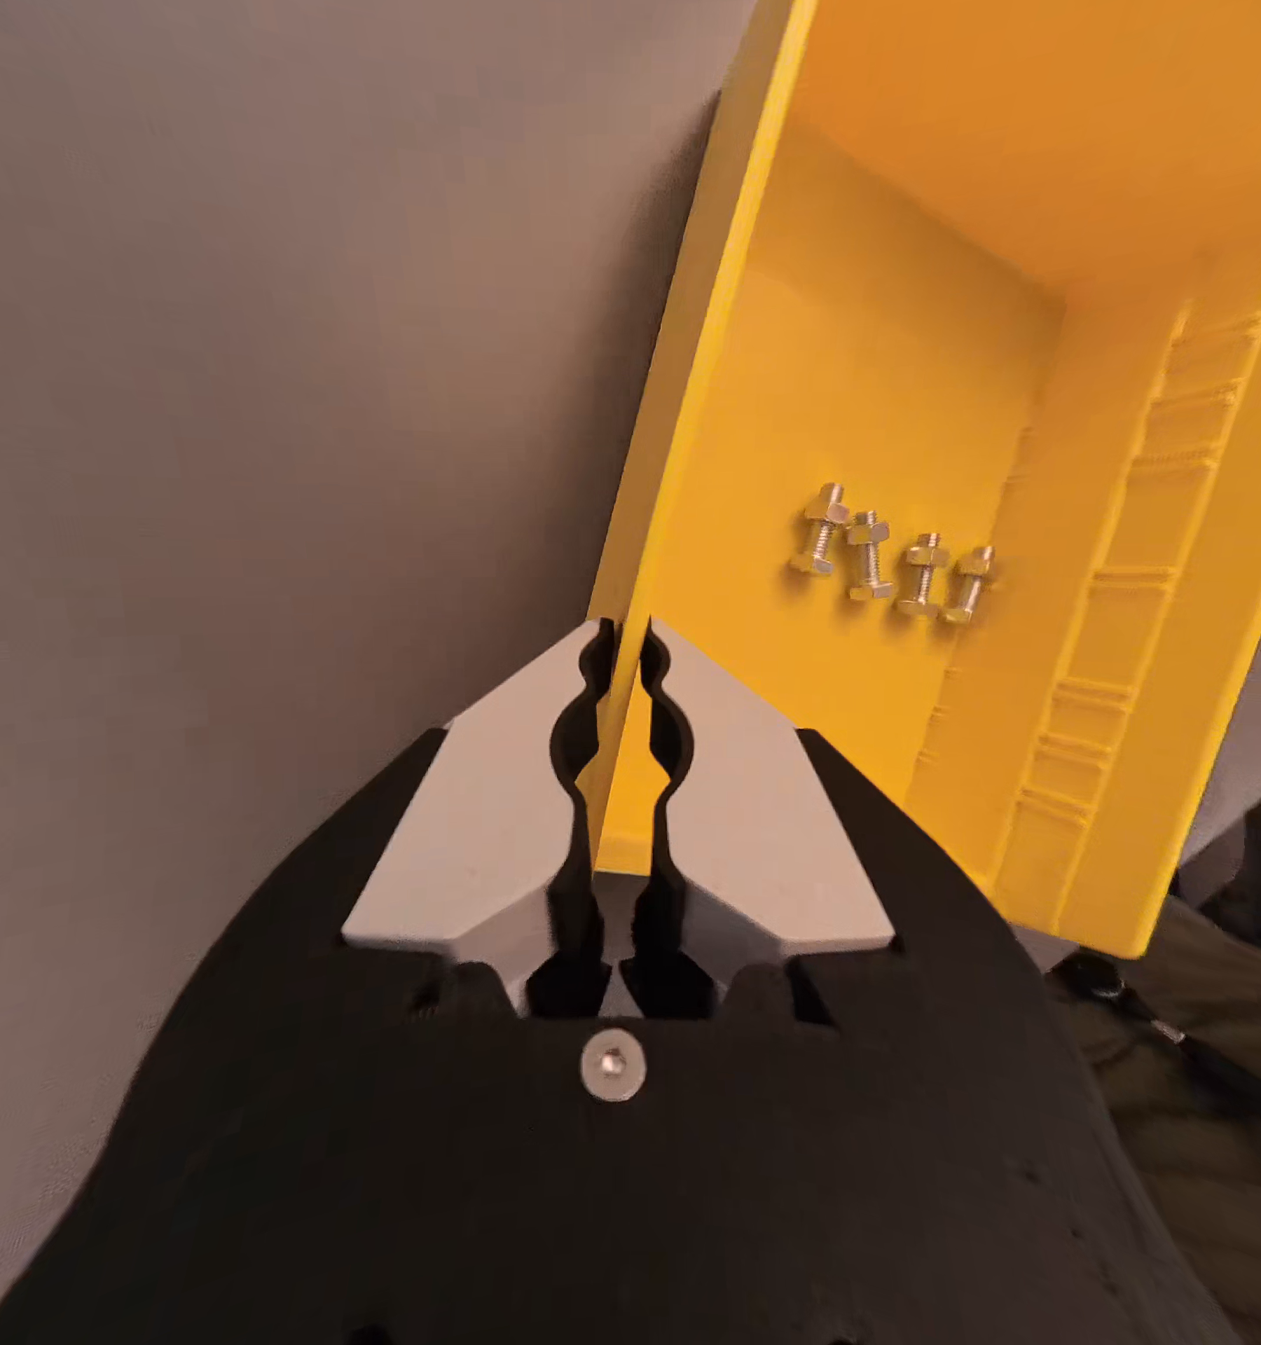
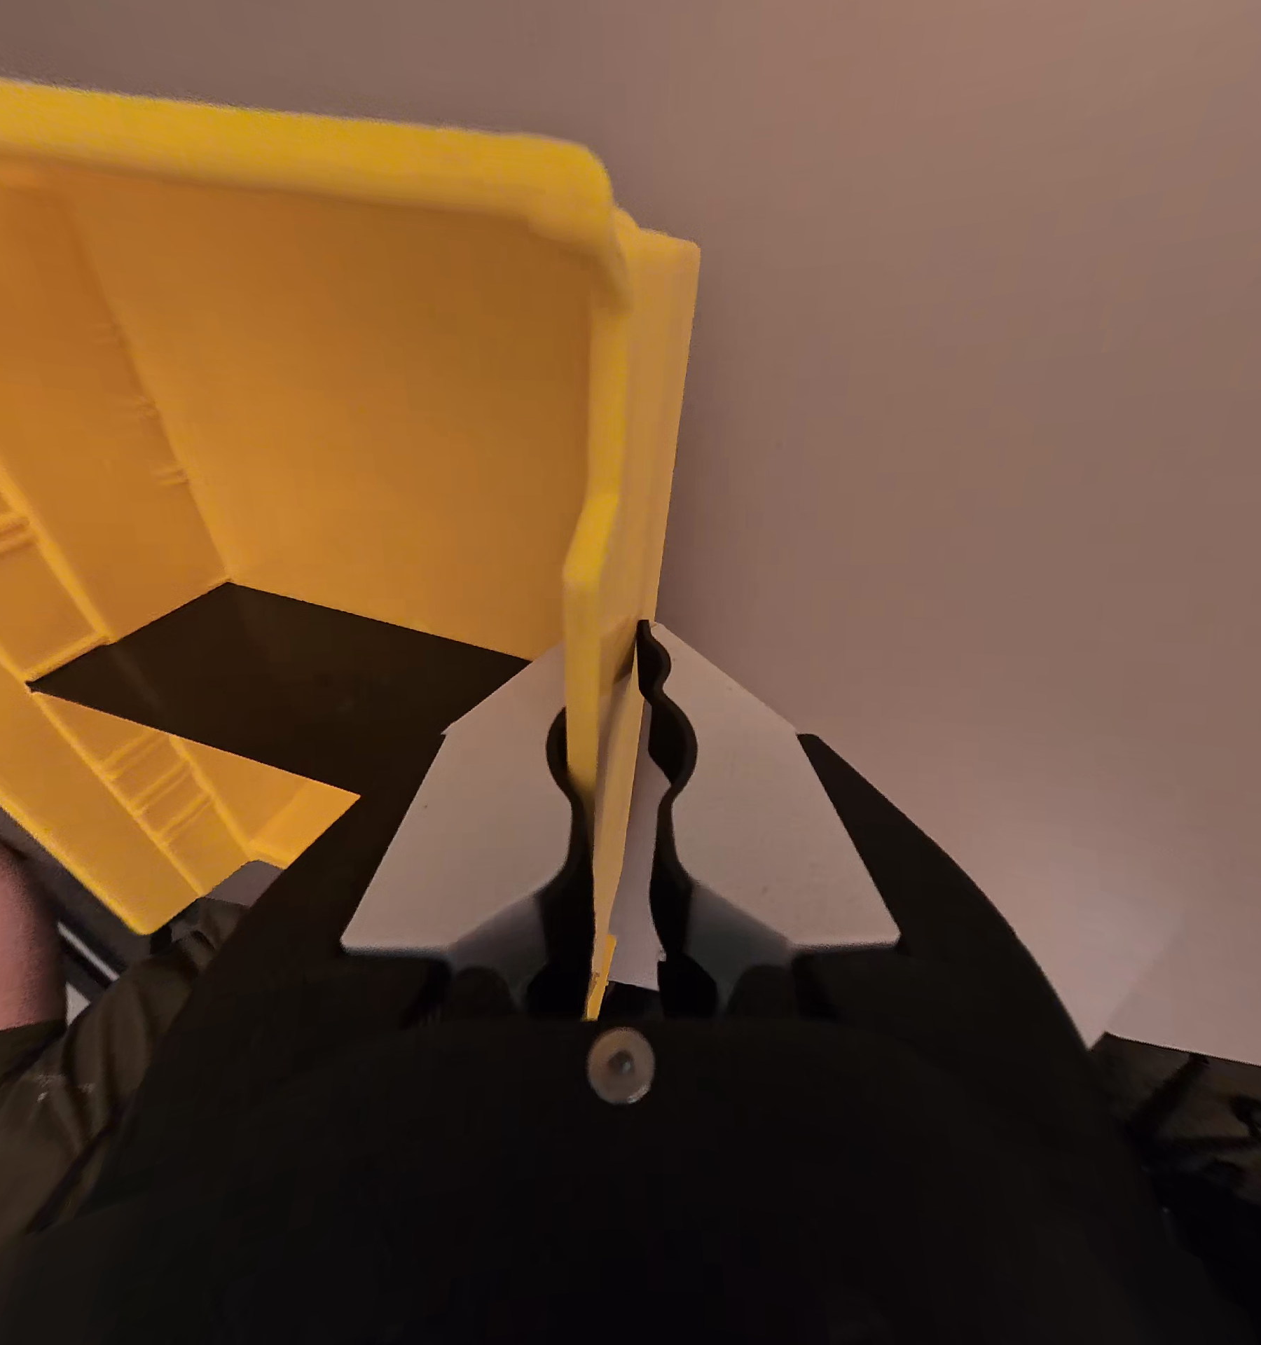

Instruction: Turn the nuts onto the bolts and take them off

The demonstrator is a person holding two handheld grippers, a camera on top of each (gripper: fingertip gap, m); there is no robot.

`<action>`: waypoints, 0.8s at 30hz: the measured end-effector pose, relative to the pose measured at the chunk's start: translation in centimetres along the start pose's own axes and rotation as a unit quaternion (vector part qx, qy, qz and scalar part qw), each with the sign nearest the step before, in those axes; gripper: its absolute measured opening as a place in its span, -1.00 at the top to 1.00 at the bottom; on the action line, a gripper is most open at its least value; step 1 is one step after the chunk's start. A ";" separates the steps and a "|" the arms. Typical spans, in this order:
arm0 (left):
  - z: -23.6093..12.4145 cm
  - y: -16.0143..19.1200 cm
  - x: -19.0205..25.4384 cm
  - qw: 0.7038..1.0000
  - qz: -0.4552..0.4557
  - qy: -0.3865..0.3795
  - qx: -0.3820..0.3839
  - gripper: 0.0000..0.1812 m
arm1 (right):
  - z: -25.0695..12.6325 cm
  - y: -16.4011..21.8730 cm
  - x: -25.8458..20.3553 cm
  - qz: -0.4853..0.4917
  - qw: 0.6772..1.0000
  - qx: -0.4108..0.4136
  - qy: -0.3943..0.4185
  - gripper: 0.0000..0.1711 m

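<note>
A yellow plastic bin (image 1: 868,364) lies between my two grippers. Several silver bolts (image 1: 897,557) with nuts on them lie side by side on its floor in the left wrist view. My left gripper (image 1: 627,626) is shut on the bin's left side wall, the thin wall pinched between the jaws. In the right wrist view my right gripper (image 2: 627,633) is shut on the right side wall of the bin (image 2: 358,364), near its notched front edge. No bolts show in the right wrist view.
The bin is over a pale grey tabletop (image 1: 249,364), which also shows in the right wrist view (image 2: 1013,437). The table's near edge (image 2: 1195,1041) runs at the lower right. A person's dark clothing (image 1: 1232,1055) is below the bin's front.
</note>
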State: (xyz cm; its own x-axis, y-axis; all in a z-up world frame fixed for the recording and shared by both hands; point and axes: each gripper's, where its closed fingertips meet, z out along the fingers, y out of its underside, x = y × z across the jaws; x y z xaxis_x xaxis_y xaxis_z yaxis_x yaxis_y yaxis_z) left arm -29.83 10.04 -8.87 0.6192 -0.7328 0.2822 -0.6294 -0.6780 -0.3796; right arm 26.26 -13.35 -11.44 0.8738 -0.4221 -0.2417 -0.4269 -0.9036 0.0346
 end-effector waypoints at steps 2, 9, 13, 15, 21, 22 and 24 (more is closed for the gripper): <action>-1.8 1.6 -3.2 0.999 -0.043 -0.026 0.020 0.96 | 0.7 -0.7 -0.6 -0.009 1.000 -0.008 0.004 0.94; -6.5 7.0 -10.5 0.978 -0.169 -0.108 0.056 0.98 | -0.5 -6.1 -4.1 -0.022 0.988 0.121 -0.095 0.67; -6.7 7.7 -10.6 0.979 -0.177 -0.085 0.062 0.96 | -7.3 -6.4 -5.1 -0.098 0.940 0.304 -0.122 0.50; -6.7 7.6 -10.6 0.980 -0.171 -0.084 0.064 0.97 | -7.5 -3.6 -2.9 -0.143 0.937 0.316 -0.033 0.22; -6.5 7.4 -10.3 0.982 -0.149 -0.102 0.053 0.97 | -0.2 4.4 -1.5 -0.138 0.977 0.162 -0.007 0.41; -6.5 7.4 -10.1 0.982 -0.157 -0.093 0.058 0.97 | 0.9 5.0 -1.3 -0.121 0.984 0.133 -0.003 0.86; -6.5 7.5 -9.9 0.980 -0.170 -0.072 0.068 0.95 | 1.9 4.9 -1.5 -0.091 0.987 0.129 0.001 0.96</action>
State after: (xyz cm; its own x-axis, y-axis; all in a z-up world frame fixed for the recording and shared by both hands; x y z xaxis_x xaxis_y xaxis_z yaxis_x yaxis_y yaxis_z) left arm -43.72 11.78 -8.80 0.8487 -0.4430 0.2889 -0.3122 -0.8606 -0.4024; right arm 22.40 -16.97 -12.79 0.9421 -0.2540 -0.2190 -0.3068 -0.9165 -0.2568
